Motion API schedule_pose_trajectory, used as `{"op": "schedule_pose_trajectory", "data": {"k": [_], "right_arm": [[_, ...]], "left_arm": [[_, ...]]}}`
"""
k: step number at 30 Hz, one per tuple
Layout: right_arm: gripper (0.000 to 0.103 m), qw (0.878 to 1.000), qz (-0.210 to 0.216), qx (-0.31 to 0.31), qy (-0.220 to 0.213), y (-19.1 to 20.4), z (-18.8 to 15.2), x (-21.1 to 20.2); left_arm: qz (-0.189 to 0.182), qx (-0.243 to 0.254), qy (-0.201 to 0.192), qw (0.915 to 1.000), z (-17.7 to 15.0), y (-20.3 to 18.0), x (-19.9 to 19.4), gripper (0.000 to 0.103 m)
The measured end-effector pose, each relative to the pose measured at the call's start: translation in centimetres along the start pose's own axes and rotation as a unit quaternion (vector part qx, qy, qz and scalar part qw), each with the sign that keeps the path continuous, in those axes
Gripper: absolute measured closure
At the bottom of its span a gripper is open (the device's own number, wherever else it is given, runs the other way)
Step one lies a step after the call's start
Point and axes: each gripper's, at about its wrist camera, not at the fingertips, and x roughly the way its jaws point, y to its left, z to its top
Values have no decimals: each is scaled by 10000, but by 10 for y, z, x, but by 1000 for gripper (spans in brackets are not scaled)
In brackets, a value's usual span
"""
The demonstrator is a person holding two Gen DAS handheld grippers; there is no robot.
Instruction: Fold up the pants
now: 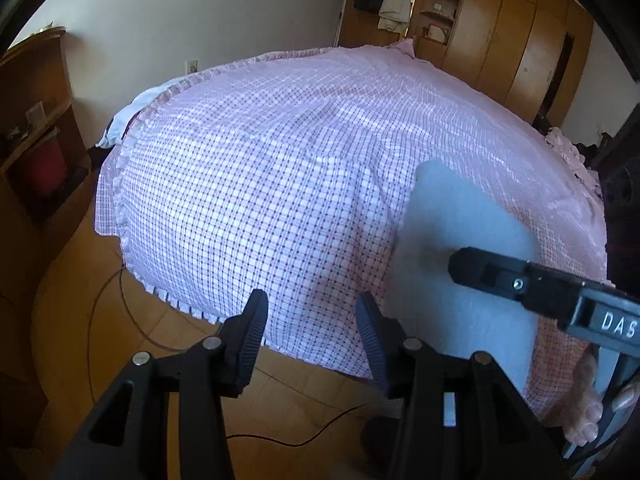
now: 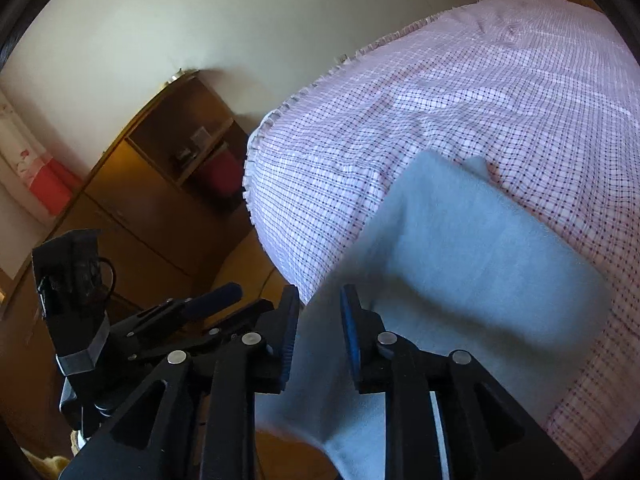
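The light blue pants (image 1: 464, 248) lie folded on the near corner of the pink checked bed (image 1: 280, 168); in the right wrist view the pants (image 2: 472, 256) drape over the bed edge (image 2: 320, 184) toward me. My left gripper (image 1: 312, 328) is open and empty, just left of the pants at the bed's near edge. My right gripper (image 2: 319, 320) is open, its fingers either side of the hanging pants fabric without pinching it. The right gripper also shows in the left wrist view (image 1: 520, 280), over the pants. The left gripper shows at the lower left of the right wrist view (image 2: 216, 304).
A wooden shelf unit (image 1: 36, 128) stands left of the bed, with a red box (image 2: 220, 172) in it. Wardrobes (image 1: 520, 40) line the far wall. Cables (image 1: 120, 320) run on the wooden floor by the bed's near edge.
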Motion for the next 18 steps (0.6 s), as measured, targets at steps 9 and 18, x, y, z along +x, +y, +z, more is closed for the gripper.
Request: {"op": "schedule_pose_trajectory", "data": {"k": [9,18], "right_arm": [[54,9984,-468,-68,-310,-11,-21,-52],[53,9919,-1196,424,9,-55,-61,-70]], "left_arm": [[-840,175,74,9963,8,-18,7,44],[-1378,465,571,9877,15,-44,44,44]]}}
